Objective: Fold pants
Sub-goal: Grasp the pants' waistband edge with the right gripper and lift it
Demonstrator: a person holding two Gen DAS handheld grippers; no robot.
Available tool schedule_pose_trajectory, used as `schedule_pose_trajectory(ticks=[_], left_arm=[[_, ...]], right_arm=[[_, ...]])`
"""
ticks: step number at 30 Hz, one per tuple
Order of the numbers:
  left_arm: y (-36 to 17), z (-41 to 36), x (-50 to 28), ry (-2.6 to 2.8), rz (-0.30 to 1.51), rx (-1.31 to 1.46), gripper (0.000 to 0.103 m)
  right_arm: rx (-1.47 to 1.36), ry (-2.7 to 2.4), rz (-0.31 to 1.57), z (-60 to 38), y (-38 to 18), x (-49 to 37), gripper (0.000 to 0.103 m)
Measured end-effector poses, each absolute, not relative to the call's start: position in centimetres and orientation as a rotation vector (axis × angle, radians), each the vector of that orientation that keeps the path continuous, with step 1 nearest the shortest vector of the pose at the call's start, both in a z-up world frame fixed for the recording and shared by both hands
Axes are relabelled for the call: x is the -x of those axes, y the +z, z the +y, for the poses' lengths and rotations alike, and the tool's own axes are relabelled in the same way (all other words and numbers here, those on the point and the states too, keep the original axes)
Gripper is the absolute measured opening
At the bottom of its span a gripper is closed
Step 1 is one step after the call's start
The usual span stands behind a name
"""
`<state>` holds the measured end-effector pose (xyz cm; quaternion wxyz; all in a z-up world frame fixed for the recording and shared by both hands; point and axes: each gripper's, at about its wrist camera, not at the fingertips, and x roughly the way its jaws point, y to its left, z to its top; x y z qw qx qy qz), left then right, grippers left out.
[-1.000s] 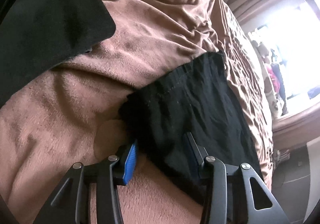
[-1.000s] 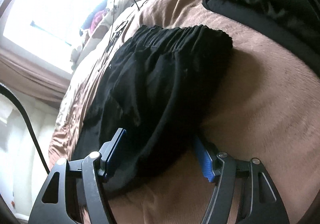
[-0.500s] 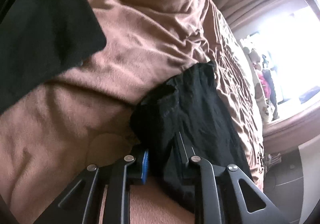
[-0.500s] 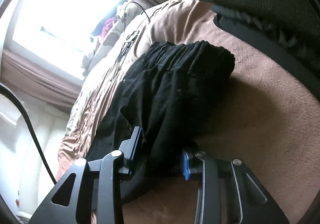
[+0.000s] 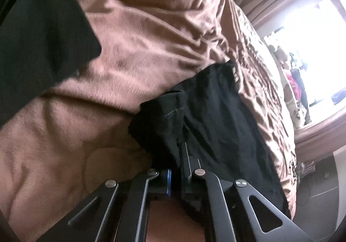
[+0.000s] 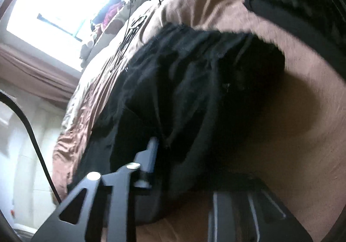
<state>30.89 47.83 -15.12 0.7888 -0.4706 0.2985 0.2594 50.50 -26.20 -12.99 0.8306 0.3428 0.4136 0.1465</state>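
Brown fleece blanket [image 5: 134,51]: spread over the whole working surface, soft and rumpled, with deep creases toward the far right edge [image 6: 71,134].

Black pants [image 5: 218,125]: laid on the blanket, running from the near centre to the far right in the left wrist view. Fabric thin, matte, wrinkled. Stitched hem seen at the near-left corner, bunched and raised off the blanket. In the right wrist view [image 6: 194,95], gathered into a rounded mound with lengthwise folds; picture blurred, fine detail not readable.

Second dark garment [image 5: 39,47]: far left on the blanket, well apart from the pants. A dark folded edge also at far right in the right wrist view [image 6: 302,17].

Bright window [image 6: 64,0]: beyond the far edge of the blanket.

Left gripper [image 5: 176,168]: fingers drawn together, clamped on the near hem edge of the pants, blue pad [image 5: 169,181] against the cloth.

Right gripper [image 6: 164,155]: left finger [image 6: 149,160] pressed into the near edge of the pants; right finger buried under the cloth, so closure not determinable.

Black cable [image 6: 32,138]: curving down the near left.
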Motion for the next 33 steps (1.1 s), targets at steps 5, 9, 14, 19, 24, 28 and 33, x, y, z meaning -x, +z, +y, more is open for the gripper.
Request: schedule_pose_trajectory(ticks=[5,9,14,19,24,28,33], left_arm=[[-11.6,48.0,-30.4,0.559,0.592,1.013,0.004],[-8.7,47.7,-30.3,0.541,0.566,0.988,0.004],[-6.2,47.0,-29.5,0.527,0.545,0.975,0.004],[-4.9,46.6,-27.6,0.530,0.533,0.978,0.004],[-4.4,46.3,-24.8,0.535,0.536,0.983,0.004],[-4.1,45.9,-22.6,0.533,0.531,0.991,0.004],[-4.0,45.2,-20.1,0.536,0.536,0.996,0.004]], right_arm=[[-0.705,0.321,0.788,-26.0,-9.5,-49.8,0.004],[-0.681,0.332,0.767,-26.4,-7.3,-48.8,0.004],[-0.668,0.338,0.761,-27.0,-5.2,-47.0,0.004],[-0.671,0.321,0.788,-28.3,-4.4,-46.0,0.004],[-0.674,0.342,0.802,-29.7,-3.4,-43.6,0.004],[-0.662,0.344,0.821,-30.7,-3.2,-41.8,0.004],[-0.669,0.344,0.831,-31.7,-2.8,-39.9,0.004]])
